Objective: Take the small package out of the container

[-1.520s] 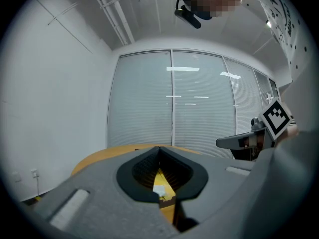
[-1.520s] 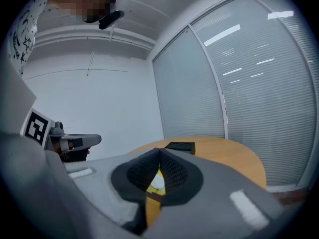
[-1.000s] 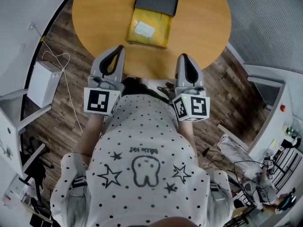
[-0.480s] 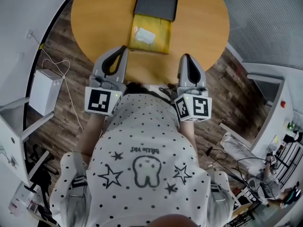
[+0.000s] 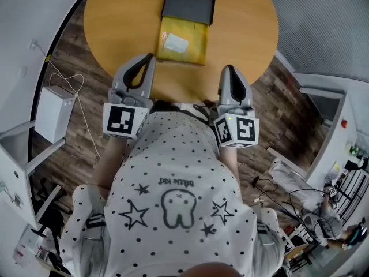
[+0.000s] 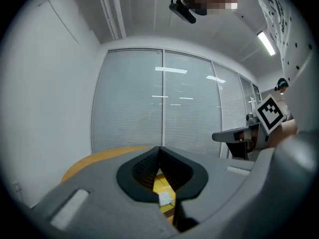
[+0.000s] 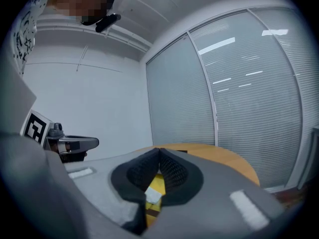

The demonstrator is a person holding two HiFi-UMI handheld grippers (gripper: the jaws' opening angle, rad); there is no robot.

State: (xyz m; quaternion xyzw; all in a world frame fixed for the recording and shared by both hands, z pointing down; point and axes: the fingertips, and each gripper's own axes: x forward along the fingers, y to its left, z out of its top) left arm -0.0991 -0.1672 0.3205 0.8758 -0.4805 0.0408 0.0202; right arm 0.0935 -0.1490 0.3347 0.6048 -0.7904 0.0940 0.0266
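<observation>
A yellow padded package (image 5: 183, 39) with a white label lies on the round wooden table (image 5: 115, 22). Its far end is tucked into a dark grey box-like container (image 5: 190, 4). My left gripper (image 5: 149, 59) hovers at the table's near edge, left of the package, shut with nothing held. My right gripper (image 5: 228, 69) sits at the near edge to the package's right, also shut and empty. In the left gripper view the package (image 6: 162, 185) shows through the loop below the closed left gripper tips (image 6: 160, 148). The right gripper view shows the package (image 7: 155, 185) below the closed right gripper tips (image 7: 159, 149).
A white box (image 5: 53, 112) with a cable stands on the wood floor left of the table. White furniture (image 5: 323, 105) and clutter lie at the right. A glass wall with blinds (image 6: 164, 103) runs behind the table. My dotted shirt fills the lower head view.
The left gripper has shifted slightly along the table's near edge. The right gripper has stayed put. Both stay shut, and the package has not moved.
</observation>
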